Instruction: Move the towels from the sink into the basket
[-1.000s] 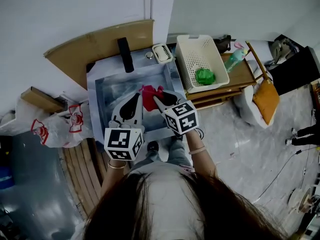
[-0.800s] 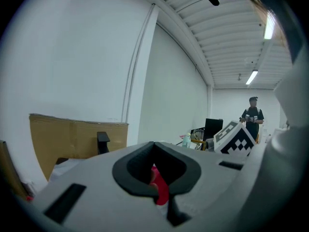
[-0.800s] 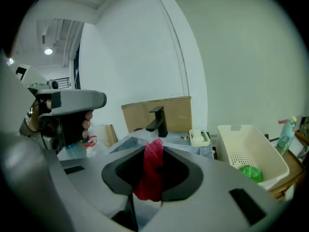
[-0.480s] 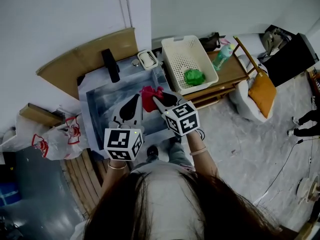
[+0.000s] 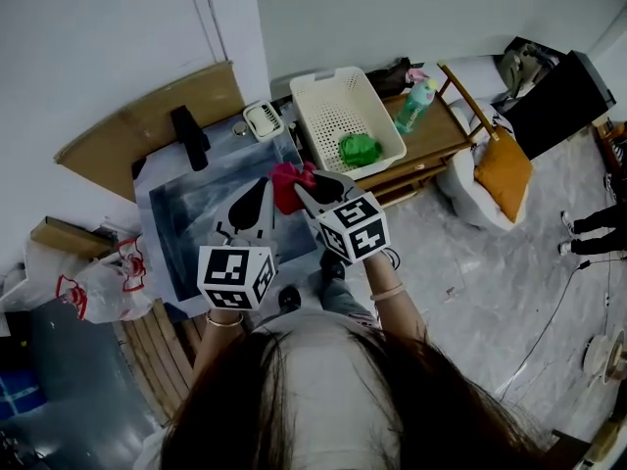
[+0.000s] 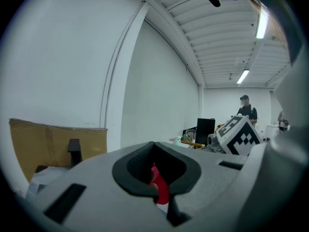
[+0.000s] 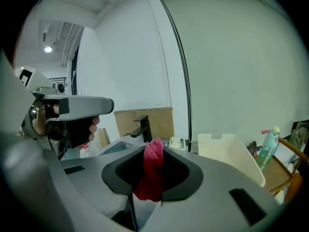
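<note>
A red towel [image 5: 287, 182] hangs over the right rim of the steel sink [image 5: 186, 213]. My right gripper [image 5: 306, 186] is shut on it; in the right gripper view the red towel [image 7: 152, 173] fills the jaws and sticks up above them. My left gripper [image 5: 265, 184] sits close on the towel's left, jaws together. In the left gripper view a strip of the red towel [image 6: 158, 185] shows between its pads. The white basket [image 5: 306, 130] stands just right of the sink with a green towel [image 5: 359, 149] inside.
A black faucet [image 5: 189, 137] and a soap dish [image 5: 263, 118] stand behind the sink. The basket rests on a wooden shelf with a green bottle [image 5: 413, 106]. An orange-cushioned chair [image 5: 502, 184] stands farther right, and plastic bags [image 5: 88, 282] lie on the floor at left.
Both grippers have carried the red towel from above the sink's middle to its right rim, closer to the basket and slightly higher. Their jaws have kept the same stance.
</note>
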The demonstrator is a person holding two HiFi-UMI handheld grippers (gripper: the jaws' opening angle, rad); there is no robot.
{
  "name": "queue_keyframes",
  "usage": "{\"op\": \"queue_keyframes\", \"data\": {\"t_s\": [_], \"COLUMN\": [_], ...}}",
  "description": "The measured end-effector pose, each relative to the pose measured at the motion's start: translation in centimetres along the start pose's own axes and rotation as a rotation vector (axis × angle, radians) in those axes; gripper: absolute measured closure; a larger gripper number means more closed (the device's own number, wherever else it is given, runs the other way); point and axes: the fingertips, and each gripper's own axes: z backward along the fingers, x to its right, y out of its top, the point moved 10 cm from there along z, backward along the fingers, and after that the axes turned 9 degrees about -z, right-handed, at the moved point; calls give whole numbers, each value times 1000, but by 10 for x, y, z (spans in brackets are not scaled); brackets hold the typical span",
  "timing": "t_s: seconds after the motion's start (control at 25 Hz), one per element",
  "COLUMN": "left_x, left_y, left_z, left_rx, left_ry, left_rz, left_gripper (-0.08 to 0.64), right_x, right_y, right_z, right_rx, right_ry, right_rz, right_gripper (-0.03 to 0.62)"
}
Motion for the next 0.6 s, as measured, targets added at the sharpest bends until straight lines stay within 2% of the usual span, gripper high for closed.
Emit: {"op": "queue_keyframes", "data": {"t_s": [0.6], "left_x": [42], "left_y": [11], "left_z": [-55], "left_rx": [-8], "left_ry": [0], "left_rz": [3], "left_gripper": [557], "right_x": [73], "right_y": [17], "right_z": [29], "right_rx": [-6], "right_ry": [-21], "right_rz": [72], "right_gripper": [482]}}
